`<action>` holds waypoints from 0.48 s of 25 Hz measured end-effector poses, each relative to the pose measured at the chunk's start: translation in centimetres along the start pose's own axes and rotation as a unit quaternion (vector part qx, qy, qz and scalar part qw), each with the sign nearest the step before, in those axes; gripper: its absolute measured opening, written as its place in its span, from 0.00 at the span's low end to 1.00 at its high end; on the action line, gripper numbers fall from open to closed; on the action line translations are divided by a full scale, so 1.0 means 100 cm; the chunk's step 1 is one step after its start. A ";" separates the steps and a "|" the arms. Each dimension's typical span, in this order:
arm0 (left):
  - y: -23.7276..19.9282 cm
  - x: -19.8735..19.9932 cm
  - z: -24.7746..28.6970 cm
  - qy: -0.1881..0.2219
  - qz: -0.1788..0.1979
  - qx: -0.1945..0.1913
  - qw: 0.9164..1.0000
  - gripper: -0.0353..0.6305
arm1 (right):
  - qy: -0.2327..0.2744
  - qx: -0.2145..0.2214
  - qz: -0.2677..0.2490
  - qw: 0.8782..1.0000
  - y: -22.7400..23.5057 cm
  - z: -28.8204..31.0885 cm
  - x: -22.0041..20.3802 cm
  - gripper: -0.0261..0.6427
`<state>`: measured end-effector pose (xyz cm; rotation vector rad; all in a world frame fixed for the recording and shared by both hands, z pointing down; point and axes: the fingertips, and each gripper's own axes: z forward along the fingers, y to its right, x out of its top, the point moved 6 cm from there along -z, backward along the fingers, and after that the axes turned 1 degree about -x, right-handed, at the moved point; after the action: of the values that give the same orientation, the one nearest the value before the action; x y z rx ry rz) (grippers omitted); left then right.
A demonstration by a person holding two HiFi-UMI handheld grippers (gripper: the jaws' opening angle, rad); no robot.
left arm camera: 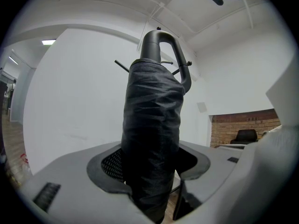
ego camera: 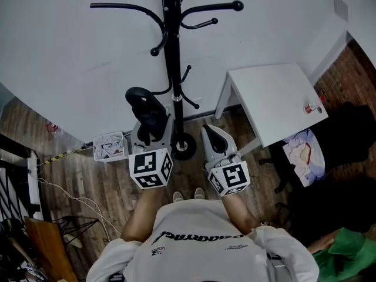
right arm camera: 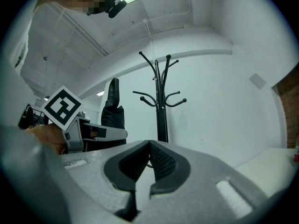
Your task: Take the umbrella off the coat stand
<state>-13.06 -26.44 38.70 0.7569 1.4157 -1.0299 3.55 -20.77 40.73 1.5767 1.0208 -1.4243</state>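
A black folded umbrella [ego camera: 148,107] stands upright between the jaws of my left gripper [ego camera: 151,131], just left of the black coat stand [ego camera: 171,51] and clear of its hooks. In the left gripper view, the gripper [left arm camera: 149,169] is shut on the umbrella's [left arm camera: 152,134] wrapped fabric, and the curved handle [left arm camera: 161,43] rises above. My right gripper [ego camera: 212,131] hangs beside the stand's base [ego camera: 184,147]. In the right gripper view its jaws [right arm camera: 149,146] meet at the tips with nothing between them, and the coat stand [right arm camera: 161,106] is ahead of them.
A white table [ego camera: 276,98] stands against the wall to the right of the stand. A small white box [ego camera: 110,145] sits on the wooden floor at the left. A black chair [ego camera: 346,128] is at the far right, and cables [ego camera: 64,195] lie at the lower left.
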 end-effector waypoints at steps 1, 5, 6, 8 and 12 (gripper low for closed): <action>0.001 -0.002 -0.001 -0.001 -0.001 0.000 1.000 0.45 | 0.000 0.000 0.000 1.000 0.000 0.000 0.000 0.04; 0.005 -0.011 -0.004 -0.004 -0.002 0.000 1.000 0.45 | -0.003 0.000 -0.002 1.000 0.000 0.000 -0.001 0.04; 0.006 -0.013 -0.005 -0.004 -0.001 0.000 1.000 0.45 | -0.004 0.000 -0.003 1.000 0.001 0.000 -0.001 0.04; 0.008 -0.017 -0.006 -0.003 0.000 0.000 1.000 0.45 | -0.004 0.001 -0.004 1.000 0.001 0.000 -0.002 0.04; 0.013 -0.026 -0.010 -0.008 0.001 -0.003 1.000 0.45 | -0.003 -0.002 -0.004 1.000 0.003 -0.001 -0.003 0.04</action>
<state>-11.97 -24.73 40.99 0.7445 1.4043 -1.0289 3.87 -20.81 41.02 1.5663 1.0252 -1.4314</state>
